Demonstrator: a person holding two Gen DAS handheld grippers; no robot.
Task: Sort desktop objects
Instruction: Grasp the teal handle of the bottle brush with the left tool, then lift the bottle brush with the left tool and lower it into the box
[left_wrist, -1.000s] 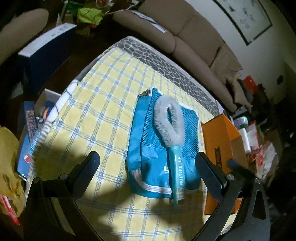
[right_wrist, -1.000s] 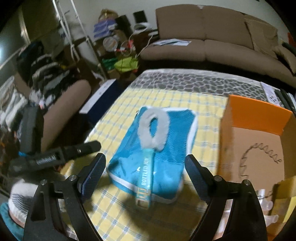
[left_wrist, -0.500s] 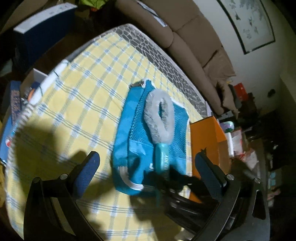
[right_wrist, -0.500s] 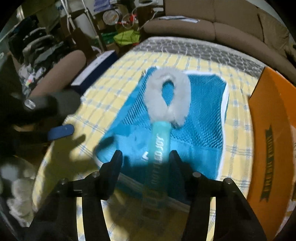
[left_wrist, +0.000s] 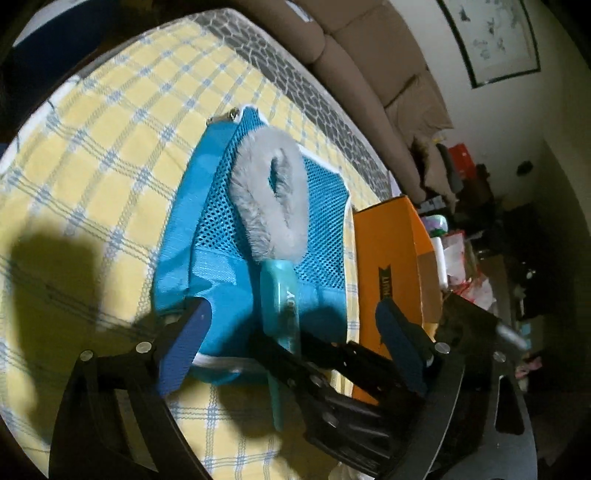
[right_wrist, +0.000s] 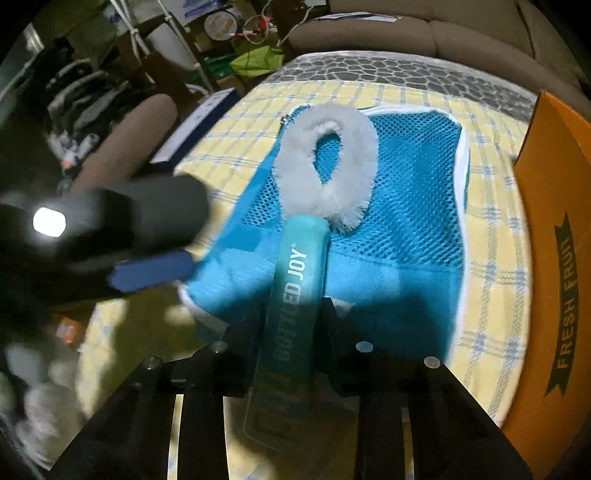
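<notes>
A bottle brush with a teal "BOTTLED JOY" handle (right_wrist: 299, 280) and a white looped bristle head (right_wrist: 327, 173) lies on a blue mesh pouch (right_wrist: 406, 229) on the yellow checked tablecloth. My right gripper (right_wrist: 291, 325) is shut on the brush handle. In the left wrist view the brush (left_wrist: 277, 221) and the pouch (left_wrist: 218, 236) show too, with the right gripper reaching in from the lower right. My left gripper (left_wrist: 291, 339) is open, its blue-padded fingers (left_wrist: 184, 343) either side of the pouch's near end.
An orange "FRESH FRUIT" cardboard box (right_wrist: 554, 240) stands right of the pouch, also in the left wrist view (left_wrist: 395, 258). A brown sofa (right_wrist: 424, 29) runs behind the table. Clutter and a dark blue box (right_wrist: 199, 122) lie off the left edge.
My right gripper moved in and closed on the brush handle. My left gripper came closer to the pouch's near end and stays open.
</notes>
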